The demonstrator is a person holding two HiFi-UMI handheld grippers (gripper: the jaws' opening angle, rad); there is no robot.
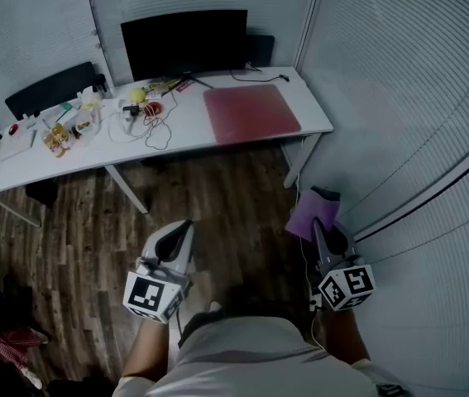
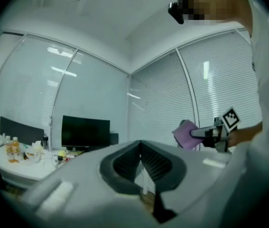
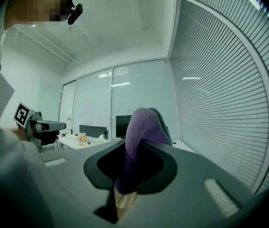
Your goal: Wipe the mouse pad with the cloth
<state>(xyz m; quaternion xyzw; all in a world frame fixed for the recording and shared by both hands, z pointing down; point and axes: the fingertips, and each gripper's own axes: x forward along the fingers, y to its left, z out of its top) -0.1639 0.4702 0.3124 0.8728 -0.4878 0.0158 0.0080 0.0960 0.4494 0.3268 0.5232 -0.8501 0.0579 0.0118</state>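
Observation:
A reddish-pink mouse pad (image 1: 251, 112) lies on the right part of the white desk (image 1: 186, 131), in front of the black monitor (image 1: 184, 42). I stand well back from the desk, over the wooden floor. My right gripper (image 1: 318, 227) is shut on a purple cloth (image 1: 314, 212), which hangs up and over its jaws (image 3: 142, 136). My left gripper (image 1: 187, 227) is shut with nothing in it, level with the right one; its dark pads (image 2: 155, 163) meet at the tip. From the left gripper view the cloth (image 2: 185, 134) shows at the right, far from the desk.
The desk's left half holds bottles (image 1: 55, 139), a white cable (image 1: 156, 126), small items and a black chair (image 1: 52, 88) behind. Blinds and glass walls (image 1: 408, 98) close in on the right. A red-and-white checked thing (image 1: 2, 329) lies on the floor at lower left.

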